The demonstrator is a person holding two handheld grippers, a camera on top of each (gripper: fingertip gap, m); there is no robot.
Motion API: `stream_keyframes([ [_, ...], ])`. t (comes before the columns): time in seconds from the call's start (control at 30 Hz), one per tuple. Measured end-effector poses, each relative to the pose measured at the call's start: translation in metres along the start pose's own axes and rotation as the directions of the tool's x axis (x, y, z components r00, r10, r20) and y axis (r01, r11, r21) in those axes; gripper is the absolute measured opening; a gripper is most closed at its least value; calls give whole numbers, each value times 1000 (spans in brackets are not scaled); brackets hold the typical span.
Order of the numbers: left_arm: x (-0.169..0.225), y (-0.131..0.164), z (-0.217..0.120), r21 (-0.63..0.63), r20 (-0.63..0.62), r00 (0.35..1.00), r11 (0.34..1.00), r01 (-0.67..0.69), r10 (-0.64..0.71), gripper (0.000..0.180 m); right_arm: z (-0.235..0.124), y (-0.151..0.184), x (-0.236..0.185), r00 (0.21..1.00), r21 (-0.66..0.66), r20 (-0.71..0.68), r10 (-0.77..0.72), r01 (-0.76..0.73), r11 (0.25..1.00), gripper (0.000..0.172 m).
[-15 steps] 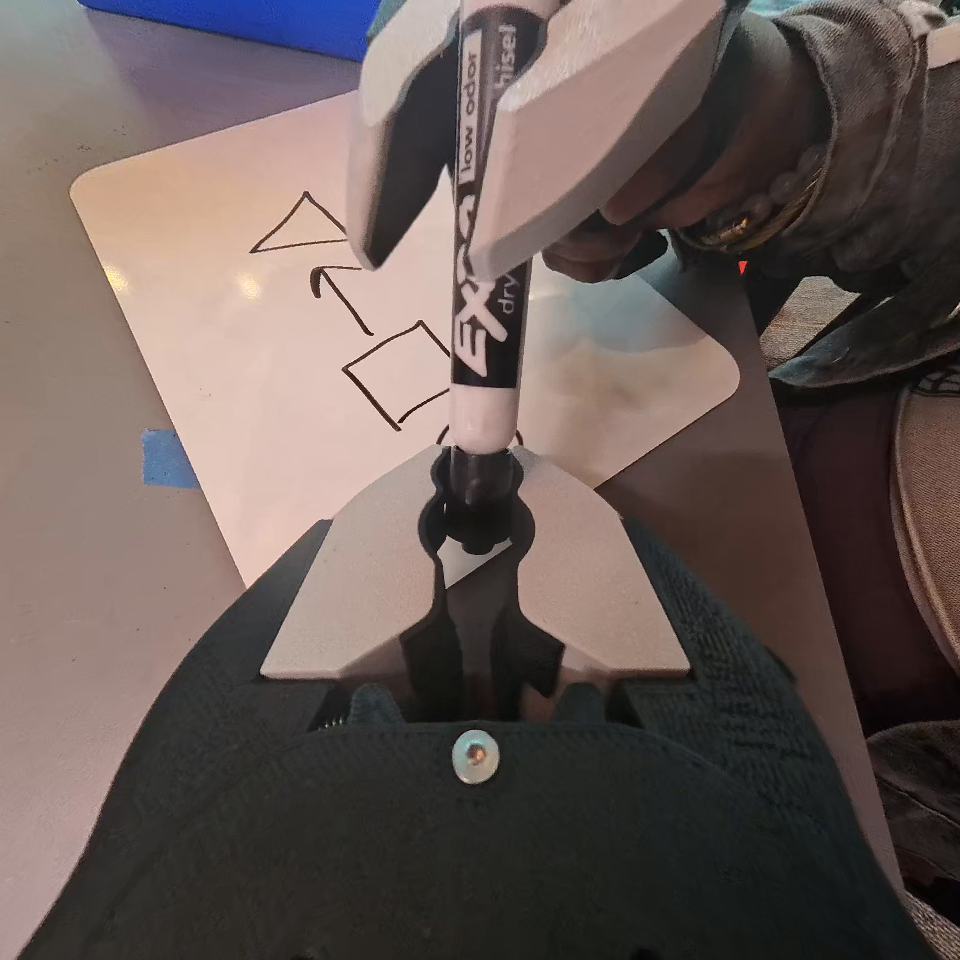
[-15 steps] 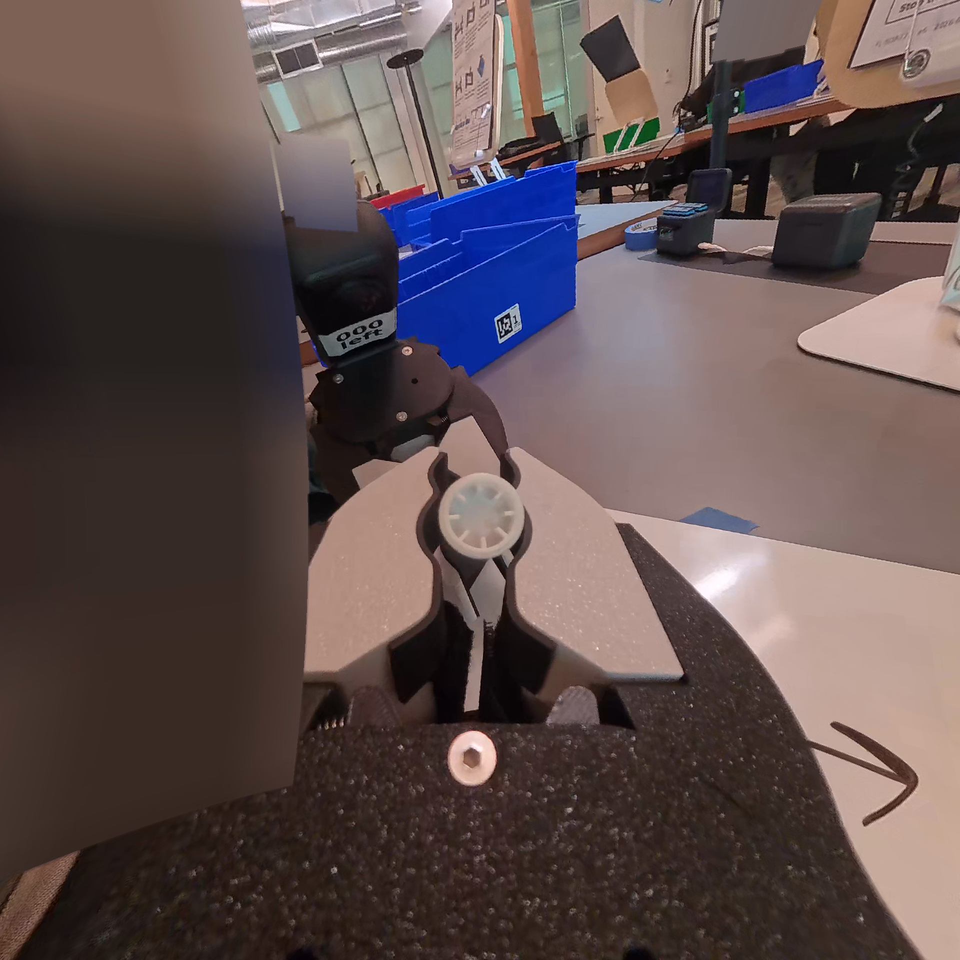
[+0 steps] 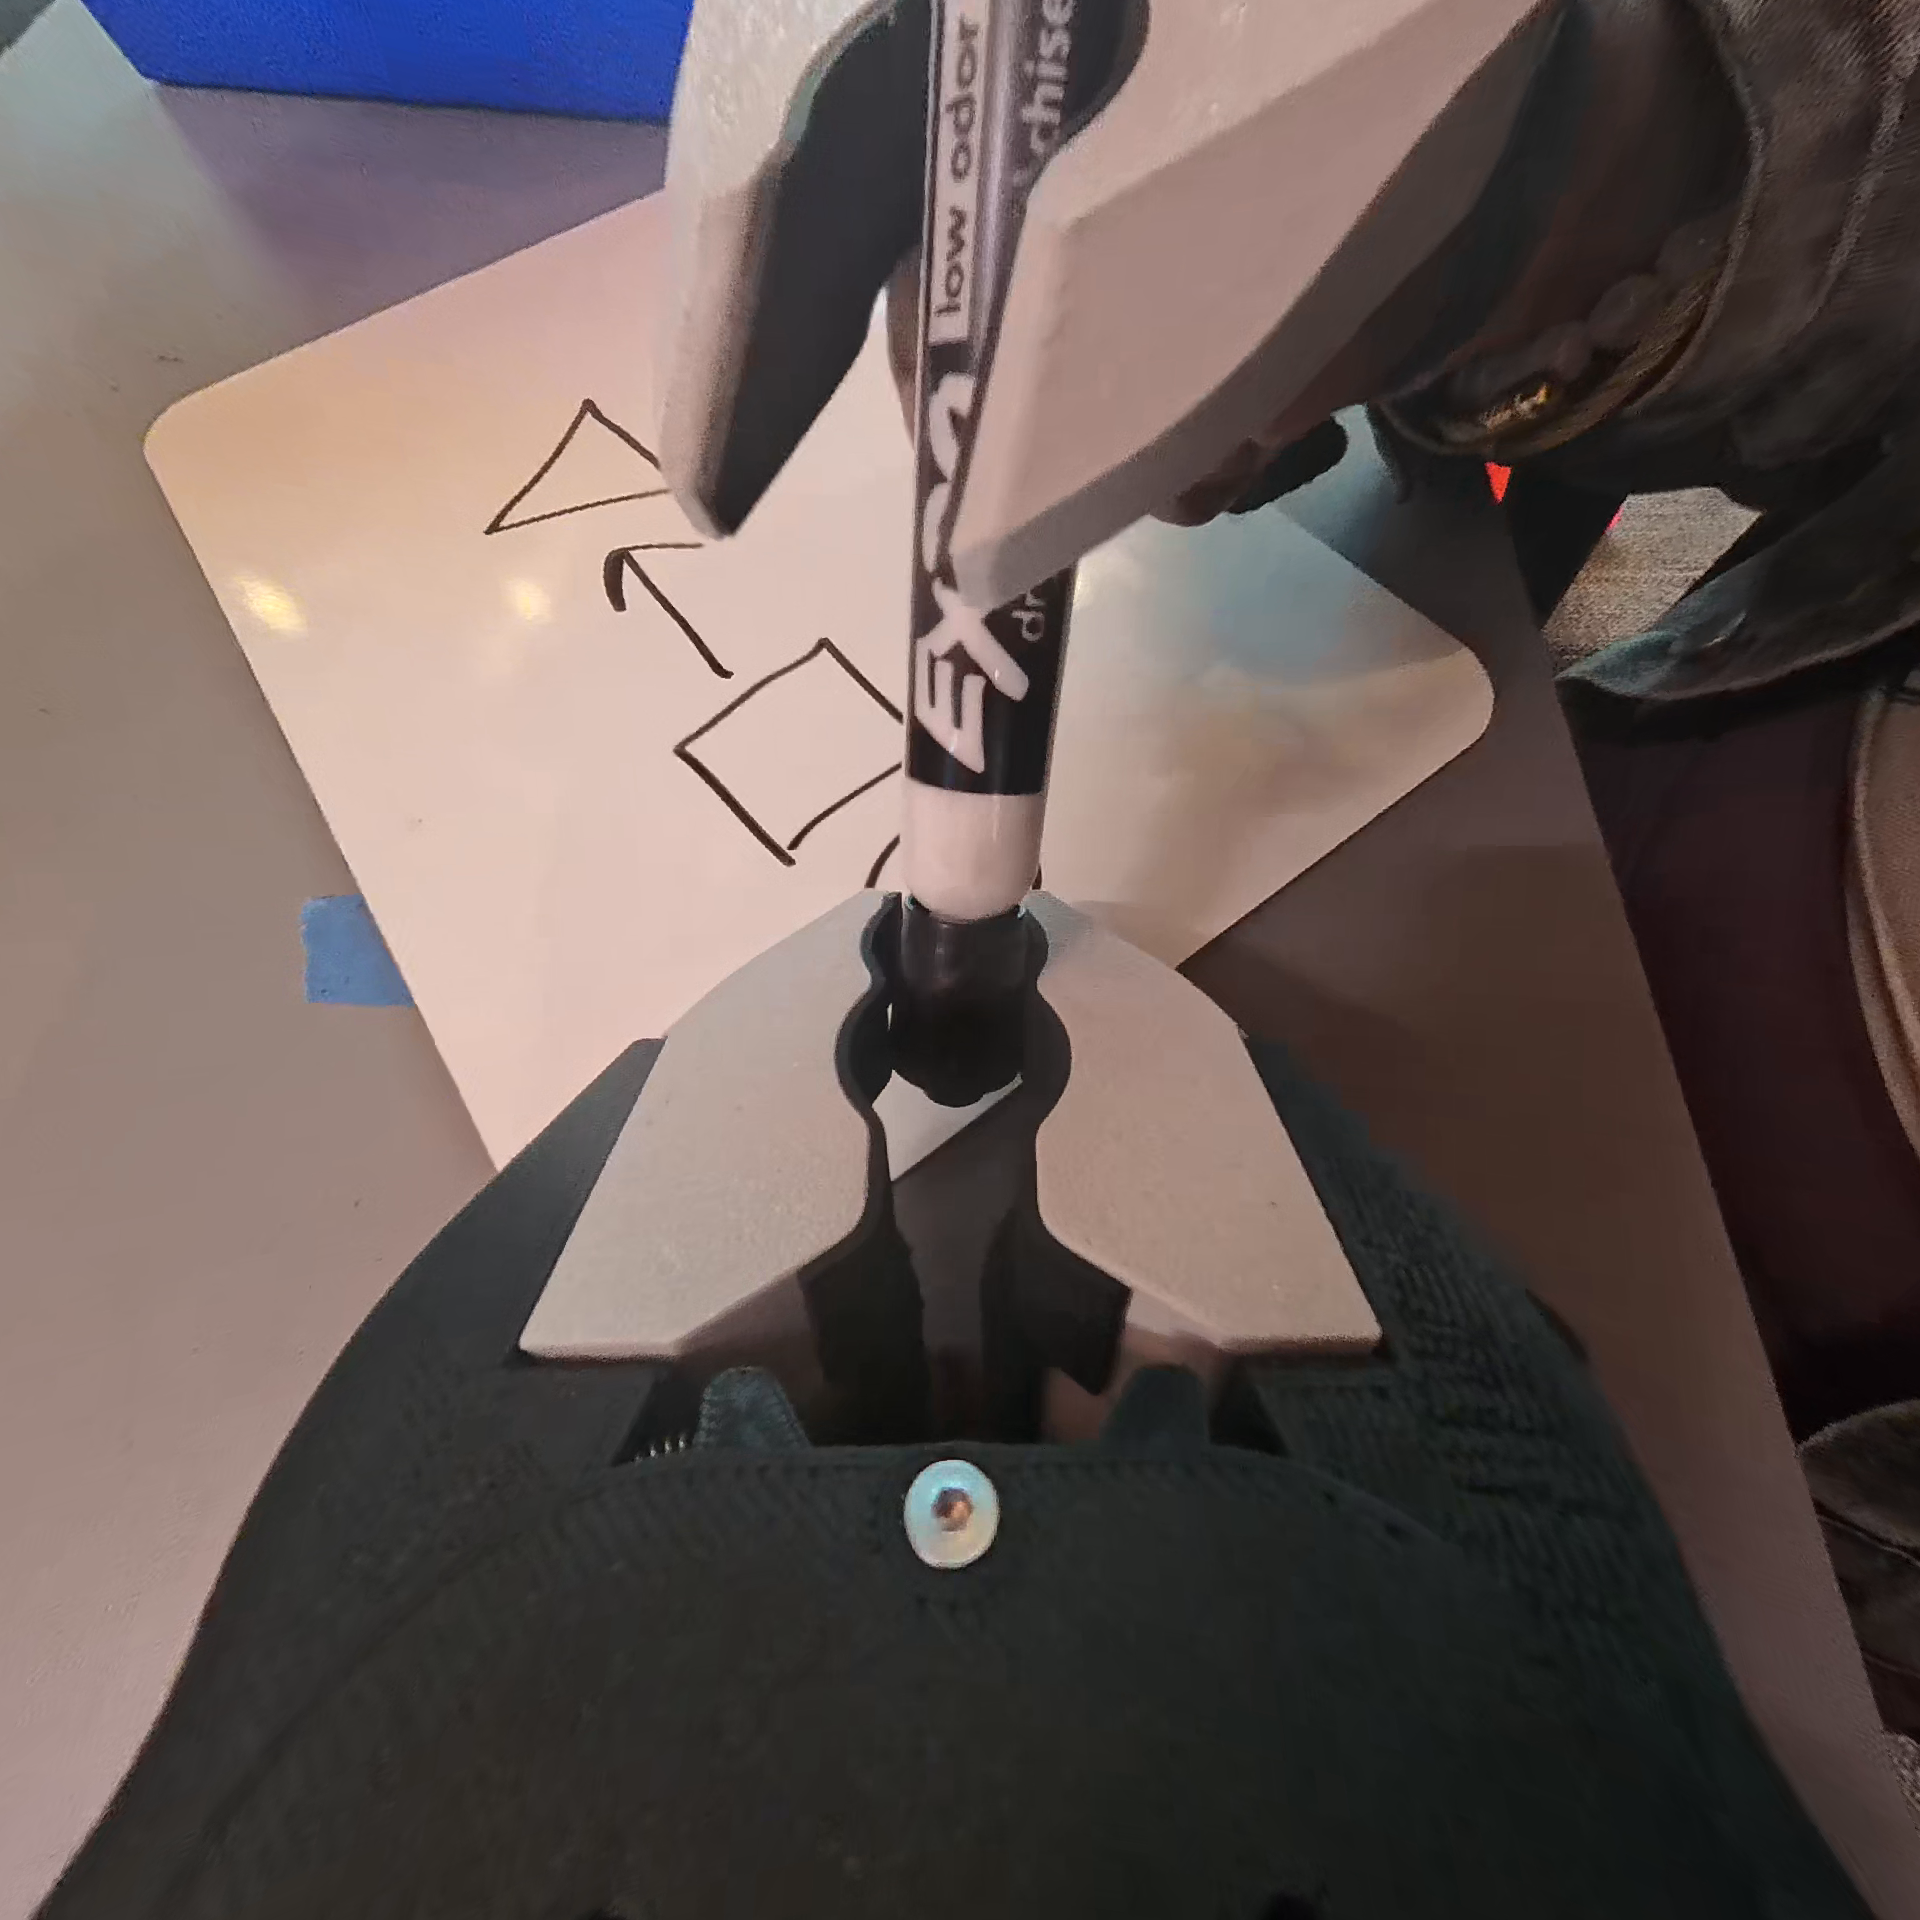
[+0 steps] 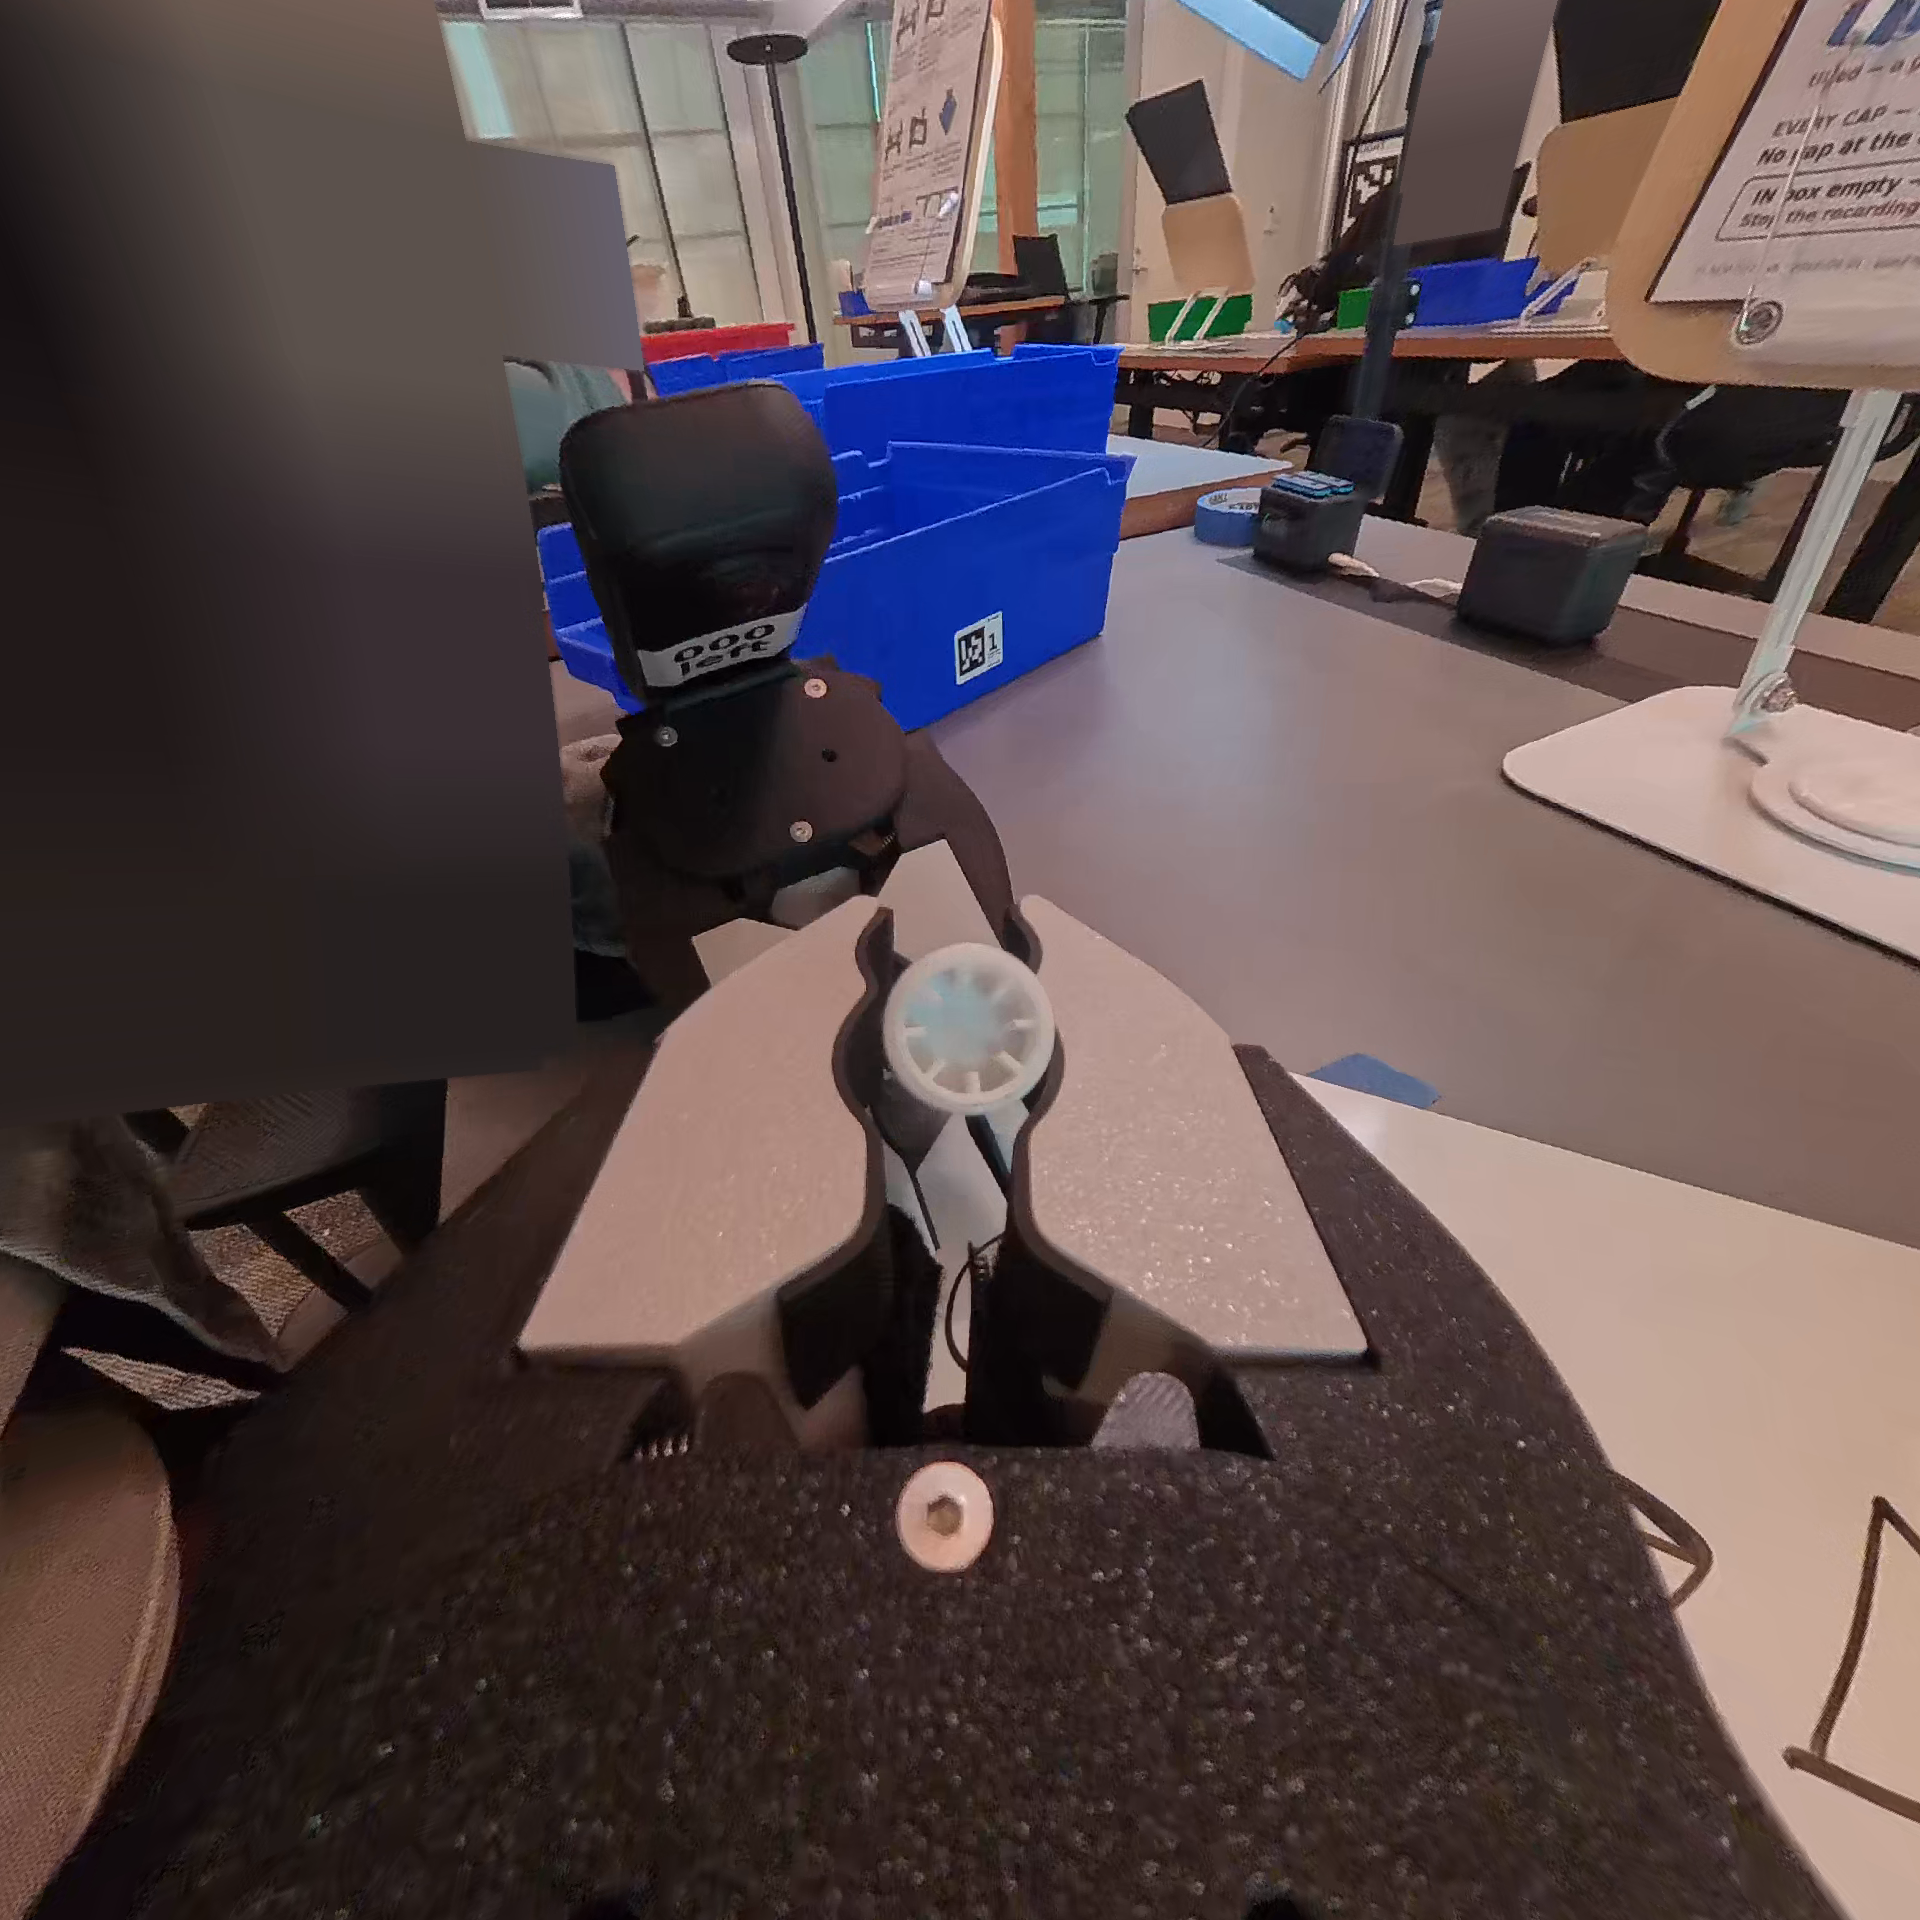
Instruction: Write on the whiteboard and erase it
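the left wrist view looks steeply down, close over the whiteboard (image 3: 436,790) at the table's (image 3: 156,1143) near edge. the right wrist view faces level across the table (image 4: 1299,831) toward the blue bins (image 4: 987,582). both share the marker (image 3: 977,665) and whiteboard.

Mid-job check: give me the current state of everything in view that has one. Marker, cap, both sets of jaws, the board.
Marker: upright, capped end down, barrel gripped by the right gripper.
Cap: black, on the marker's lower end, clamped in the left gripper.
Right jaws: shut on the marker barrel.
Left jaws: shut on the cap.
Whiteboard: flat on the table, drawn on (triangle, arrow, square), not erased.
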State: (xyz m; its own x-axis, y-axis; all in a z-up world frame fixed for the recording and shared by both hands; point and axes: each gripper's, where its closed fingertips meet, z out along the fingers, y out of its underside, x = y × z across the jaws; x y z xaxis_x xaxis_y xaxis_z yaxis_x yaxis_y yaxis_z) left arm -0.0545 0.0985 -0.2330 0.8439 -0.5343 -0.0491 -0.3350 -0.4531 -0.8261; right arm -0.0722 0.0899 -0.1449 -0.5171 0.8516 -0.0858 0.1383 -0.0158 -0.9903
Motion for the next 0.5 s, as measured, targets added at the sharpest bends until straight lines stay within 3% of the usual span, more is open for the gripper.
stream_keyframes([
  [0.3, -5, -2, -2, 19, 9, 999, 999, 41, -41, 20, 2, 2, 8, 997, -37, -26, 77, -78, 996, 20],
  [0.5, -6, -8, -5, 68, 8, 999, 996, 53, -54, 21, 6, -11, 7, 996, 57, -32, 84, -82, 995, 21],
])
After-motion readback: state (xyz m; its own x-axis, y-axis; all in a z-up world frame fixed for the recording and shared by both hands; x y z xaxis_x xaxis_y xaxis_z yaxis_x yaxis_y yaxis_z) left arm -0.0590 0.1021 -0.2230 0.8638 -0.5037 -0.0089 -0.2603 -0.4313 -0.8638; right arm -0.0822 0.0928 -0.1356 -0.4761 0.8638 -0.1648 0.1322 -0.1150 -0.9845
